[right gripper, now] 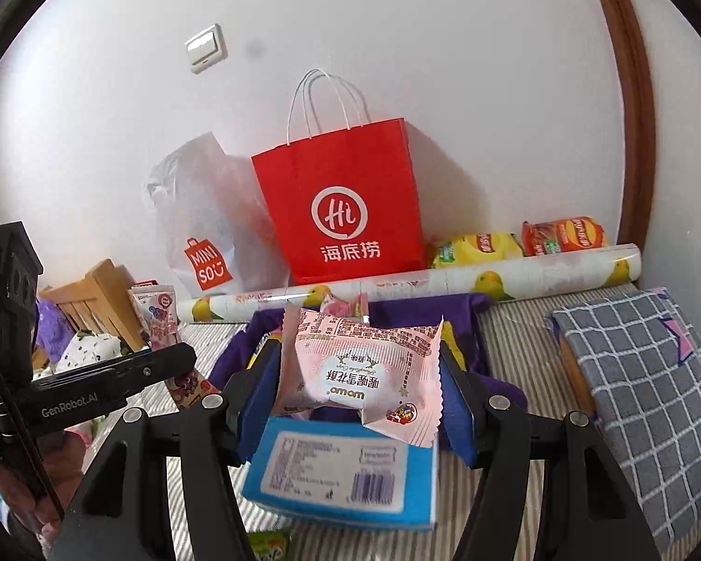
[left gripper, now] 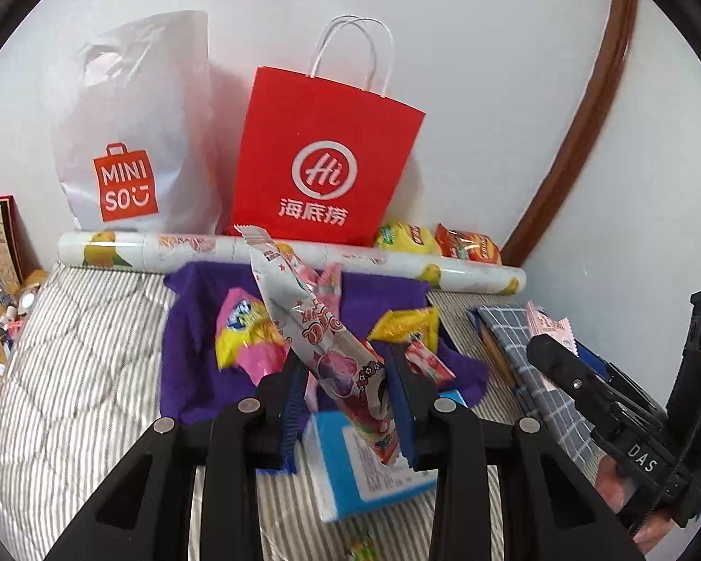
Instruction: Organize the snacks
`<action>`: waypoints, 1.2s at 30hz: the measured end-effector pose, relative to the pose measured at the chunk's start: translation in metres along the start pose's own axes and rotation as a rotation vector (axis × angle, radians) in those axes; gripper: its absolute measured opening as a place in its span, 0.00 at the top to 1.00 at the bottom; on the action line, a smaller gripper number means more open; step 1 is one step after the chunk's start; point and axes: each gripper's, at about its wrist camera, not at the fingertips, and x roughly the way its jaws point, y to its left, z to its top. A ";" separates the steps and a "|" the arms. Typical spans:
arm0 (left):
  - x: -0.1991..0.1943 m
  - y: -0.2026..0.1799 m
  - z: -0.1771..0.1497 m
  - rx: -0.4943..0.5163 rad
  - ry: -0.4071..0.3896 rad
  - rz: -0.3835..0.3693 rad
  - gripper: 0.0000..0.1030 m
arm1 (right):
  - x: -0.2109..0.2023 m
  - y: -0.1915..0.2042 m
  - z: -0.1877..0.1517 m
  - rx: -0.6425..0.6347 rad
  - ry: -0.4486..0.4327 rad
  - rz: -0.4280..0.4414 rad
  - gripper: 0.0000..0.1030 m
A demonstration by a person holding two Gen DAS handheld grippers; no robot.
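Left claw (left gripper: pixel 346 402): clamped on a long silvery-pink snack packet (left gripper: pixel 322 322), which sticks up and away at a slant. Right claw (right gripper: pixel 357 374): gripping a pink pillow-pack pastry (right gripper: pixel 364 364) crosswise between its pads.

Just below both claws: a blue-edged box (right gripper: pixel 346 472) on the striped bed (left gripper: pixel 79 374). Ahead: a purple cloth (left gripper: pixel 201 374) with a pink-yellow packet (left gripper: pixel 243 332) and a yellow one (left gripper: pixel 406 322).

Beyond the cloth, a fruit-print roll (left gripper: pixel 467 271) lies across the way. Behind it, against the wall: a red paper bag (left gripper: pixel 327 163), a white plastic bag (left gripper: pixel 135 140) left of it, and chip packets (right gripper: pixel 523 240) to the right.

Right of the claws: a folded checked cloth (right gripper: pixel 645 374). Bare bed to the left.
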 end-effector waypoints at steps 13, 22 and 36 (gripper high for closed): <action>0.057 0.028 0.026 -0.062 0.010 0.029 0.69 | 0.060 0.003 0.032 -0.005 0.016 0.004 0.39; 0.088 0.039 0.024 -0.048 0.028 0.070 0.69 | 0.107 -0.011 0.018 0.022 0.078 0.008 0.39; 0.113 0.054 0.009 -0.087 0.080 0.079 0.69 | 0.143 -0.030 -0.007 0.065 0.213 -0.013 0.38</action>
